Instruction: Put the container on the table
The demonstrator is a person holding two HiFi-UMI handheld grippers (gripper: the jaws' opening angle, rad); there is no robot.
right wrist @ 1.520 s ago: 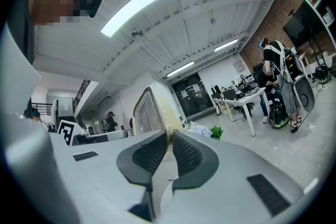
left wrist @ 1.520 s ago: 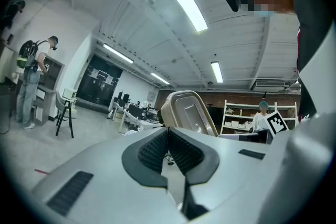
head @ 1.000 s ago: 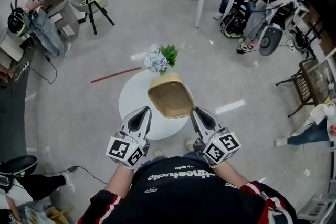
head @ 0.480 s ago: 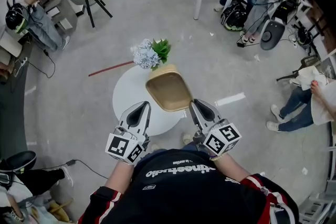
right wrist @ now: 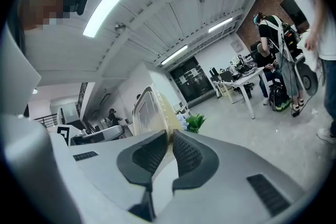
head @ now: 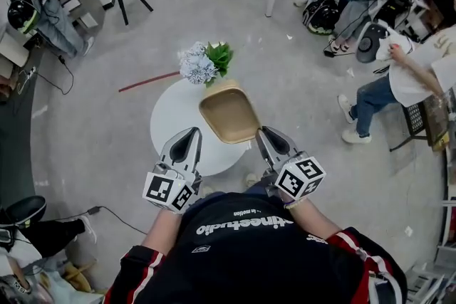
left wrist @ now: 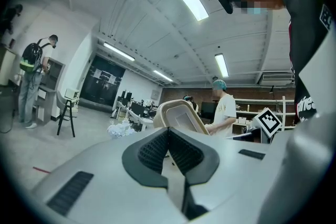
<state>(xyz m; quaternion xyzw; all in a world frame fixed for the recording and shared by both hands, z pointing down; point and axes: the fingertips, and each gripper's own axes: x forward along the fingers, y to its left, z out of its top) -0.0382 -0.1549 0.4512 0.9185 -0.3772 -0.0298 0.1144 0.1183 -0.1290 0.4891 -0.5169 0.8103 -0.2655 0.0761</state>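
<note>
Container (head: 229, 114) hangs over the table (head: 171, 117), out at its 3 o'clock side, long axis 12-to-6, flowers (head: 203, 64) beyond | your right claw (head: 265, 134) pinches its near rim, container at 11 from it | left claw (head: 191, 134): jaws together, empty, farther off.

Flowers (head: 201, 65) on far edge of table (head: 169, 121)

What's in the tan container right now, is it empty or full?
Empty. The head view looks straight down into the container and shows only its bare tan floor and walls, with nothing lying inside.
</note>
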